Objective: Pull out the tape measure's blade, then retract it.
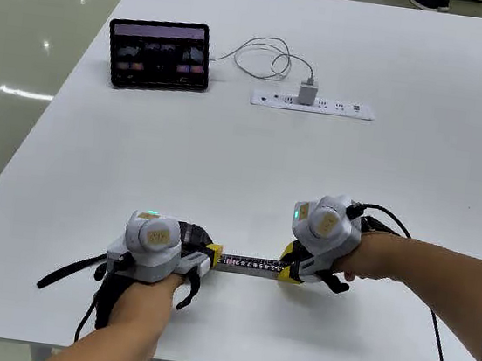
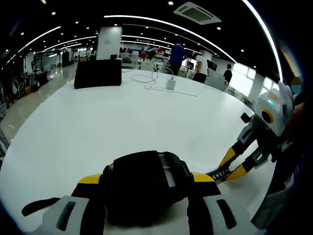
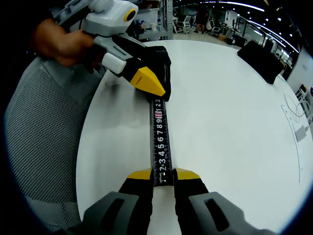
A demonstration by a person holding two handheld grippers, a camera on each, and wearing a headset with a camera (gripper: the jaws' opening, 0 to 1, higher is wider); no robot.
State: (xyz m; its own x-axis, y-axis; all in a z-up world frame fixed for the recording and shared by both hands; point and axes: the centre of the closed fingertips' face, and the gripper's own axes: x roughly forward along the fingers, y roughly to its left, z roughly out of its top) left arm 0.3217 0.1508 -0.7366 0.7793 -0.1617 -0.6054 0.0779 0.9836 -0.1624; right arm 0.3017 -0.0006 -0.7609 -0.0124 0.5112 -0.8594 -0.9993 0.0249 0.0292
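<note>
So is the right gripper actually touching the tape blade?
Touching. The right gripper view shows the right gripper pinching the blade between its yellow tips.

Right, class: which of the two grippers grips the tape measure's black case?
The left gripper: its jaws clamp the black case, while the right gripper pinches the end of the drawn-out blade.

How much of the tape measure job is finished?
Started: a short length of blade is out. Now the left gripper clamps the case while the right gripper pinches the blade's tip. Still to do: maybe pulling further, then letting it slide back in.
</note>
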